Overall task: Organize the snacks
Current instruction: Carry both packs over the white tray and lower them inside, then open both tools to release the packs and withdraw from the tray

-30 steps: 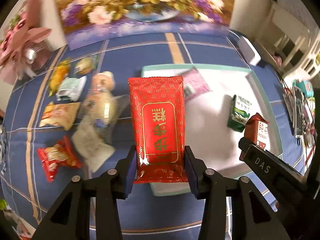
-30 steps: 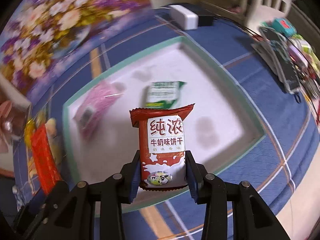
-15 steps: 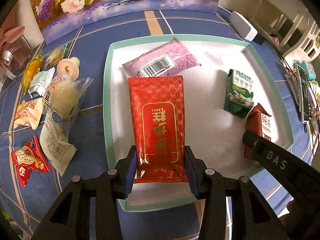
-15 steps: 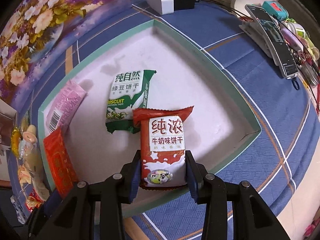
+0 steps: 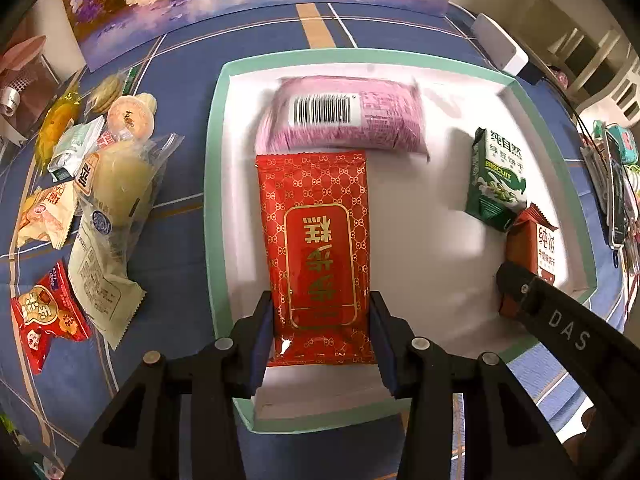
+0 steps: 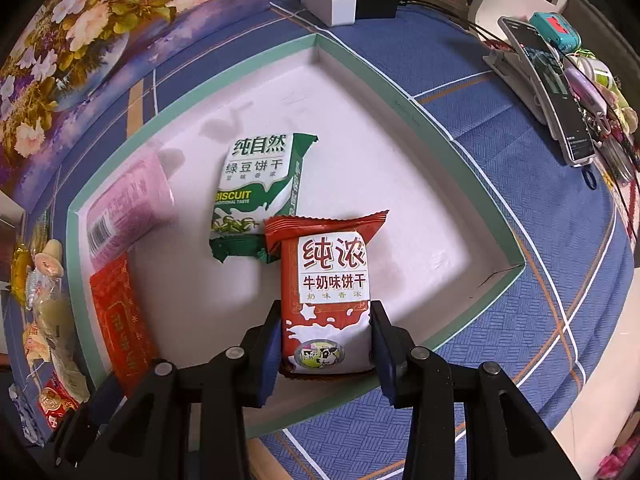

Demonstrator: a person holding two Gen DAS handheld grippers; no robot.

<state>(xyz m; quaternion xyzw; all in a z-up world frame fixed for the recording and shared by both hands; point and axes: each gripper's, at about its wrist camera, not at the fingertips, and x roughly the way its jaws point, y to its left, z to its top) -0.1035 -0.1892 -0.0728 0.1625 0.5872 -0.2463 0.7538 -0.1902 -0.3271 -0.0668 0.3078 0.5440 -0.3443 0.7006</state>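
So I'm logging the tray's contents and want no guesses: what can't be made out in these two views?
- Pink packet: motion-blurred in the left wrist view, small print unreadable; only its barcode is plain.
- Milk biscuit pack: its lower end is hidden between the right tongs.
- Red gold-patterned pouch: whether it touches the tray floor is unclear.
- Loose snacks beside the tray: labels too small.

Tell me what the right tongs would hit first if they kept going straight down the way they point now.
Probably the white floor of the green-rimmed box. The right tongs point steeply down, shut on the red milk biscuit pack, so that pack would likely land first, beside the green biscuit pack. Depth is unclear.
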